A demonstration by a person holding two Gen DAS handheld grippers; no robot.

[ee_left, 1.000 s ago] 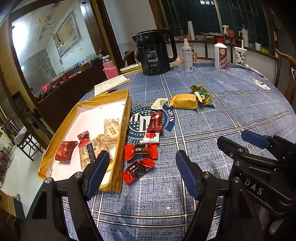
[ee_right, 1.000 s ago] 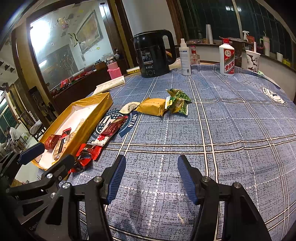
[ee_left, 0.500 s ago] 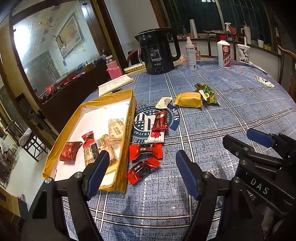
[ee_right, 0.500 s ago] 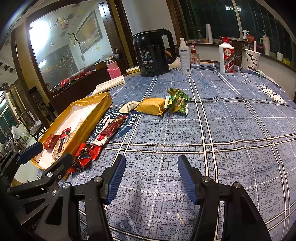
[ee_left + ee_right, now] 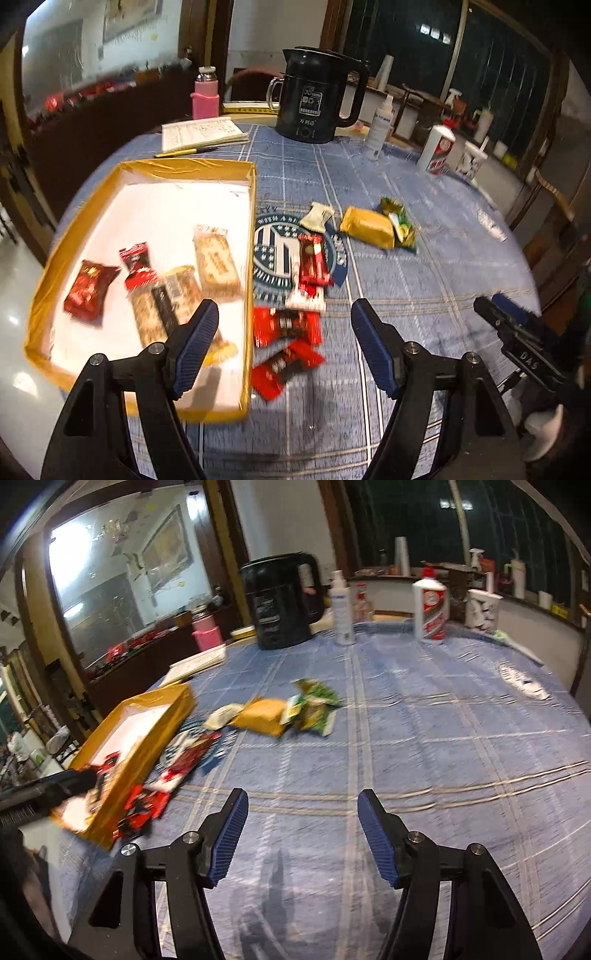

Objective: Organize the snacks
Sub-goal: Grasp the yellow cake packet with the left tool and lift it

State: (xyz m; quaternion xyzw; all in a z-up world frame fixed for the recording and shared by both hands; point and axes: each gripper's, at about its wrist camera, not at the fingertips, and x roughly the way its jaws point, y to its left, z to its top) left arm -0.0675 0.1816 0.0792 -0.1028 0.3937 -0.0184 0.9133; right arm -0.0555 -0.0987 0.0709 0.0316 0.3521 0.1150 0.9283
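Two hand-held grippers are hovering over a round tabletop (image 5: 424, 266) covered in blue plaid cloth, where snacks are lying half sorted. The left hand-held gripper (image 5: 284, 347) is standing released, its blue pads wide apart with nothing between them, above the near right corner of a gold-rimmed box (image 5: 252, 258) that is sitting at the left of the tabletop. Inside the box, several wrapped snacks are resting, among them a dark red packet (image 5: 88, 290) and a pale biscuit pack (image 5: 216, 267). Just right of the box, two red candy wrappers (image 5: 286, 326) are lying near the gripper, with a red snack bar (image 5: 314, 260) a little farther away. Beyond them a yellow packet (image 5: 367, 227) is touching a green packet (image 5: 402, 225). The right hand-held gripper (image 5: 303, 834) is opening its jaws over bare cloth, nothing between them. A black kettle (image 5: 317, 96) is standing at the far side.
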